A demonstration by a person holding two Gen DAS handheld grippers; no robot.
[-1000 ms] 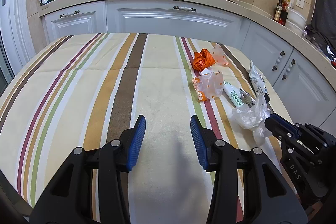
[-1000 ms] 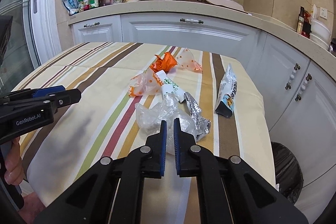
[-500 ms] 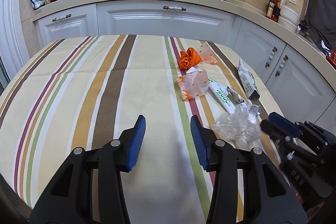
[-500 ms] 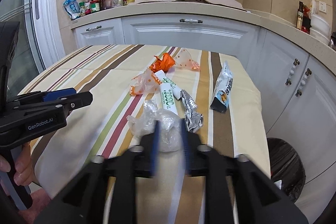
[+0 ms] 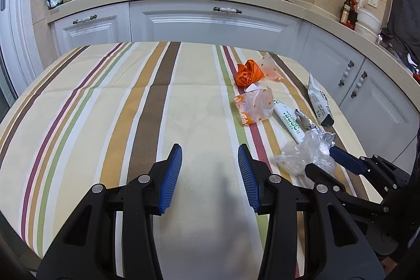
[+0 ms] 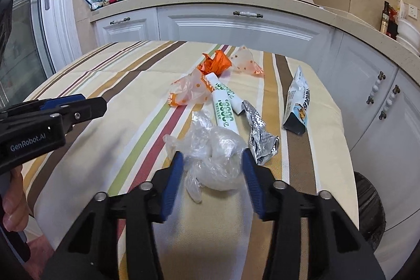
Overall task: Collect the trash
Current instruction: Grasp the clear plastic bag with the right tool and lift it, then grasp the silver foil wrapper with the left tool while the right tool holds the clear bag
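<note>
Both claws are spread: right claw straddles the clear plastic wad, whose contact stays unclear; left claw is bare.

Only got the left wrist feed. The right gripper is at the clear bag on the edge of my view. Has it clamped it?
Observer: No. The right gripper is open, and the clear plastic bag lies between its fingers on the striped tablecloth.
Operator: Anything else in the gap?
Observer: No. The crumpled foil wrapper lies just outside the finger on the picture's right.
Operator: Where's the bin? I can't see one.
Observer: A black-lined trash bin stands on the floor past the tablecloth's right edge, lower than the tabletop.
</note>
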